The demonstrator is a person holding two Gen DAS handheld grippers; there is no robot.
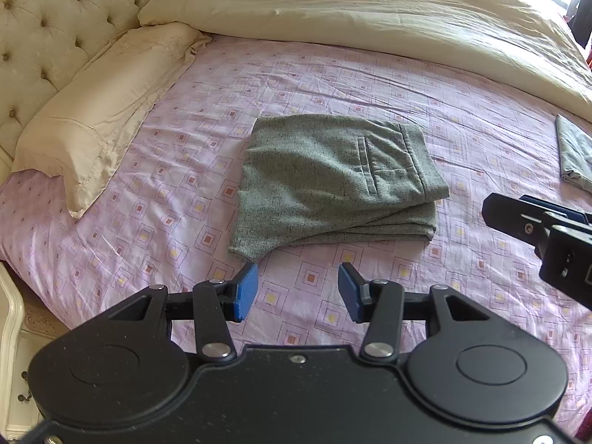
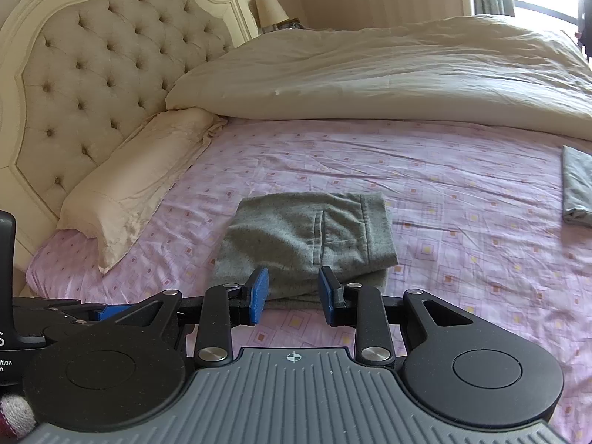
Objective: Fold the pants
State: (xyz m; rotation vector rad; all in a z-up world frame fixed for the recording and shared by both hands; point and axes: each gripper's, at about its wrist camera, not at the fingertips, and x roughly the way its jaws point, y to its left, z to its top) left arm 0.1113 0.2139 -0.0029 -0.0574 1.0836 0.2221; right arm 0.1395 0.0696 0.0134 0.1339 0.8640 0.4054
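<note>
Pants [image 1: 335,181], grey and folded into a thick rectangle, lie mid-bed on the pink patterned sheet [image 1: 370,85]. The left tool [image 1: 298,292] hovers just short of their near edge, blue pads spread wide, holding nothing. The right tool [image 2: 292,294] is likewise spread and empty. Bare sheet surrounds the pants; a pillow [image 1: 100,118] lies left, a cream duvet [image 1: 370,11] behind, another grey cloth [image 1: 575,155] far right.
</note>
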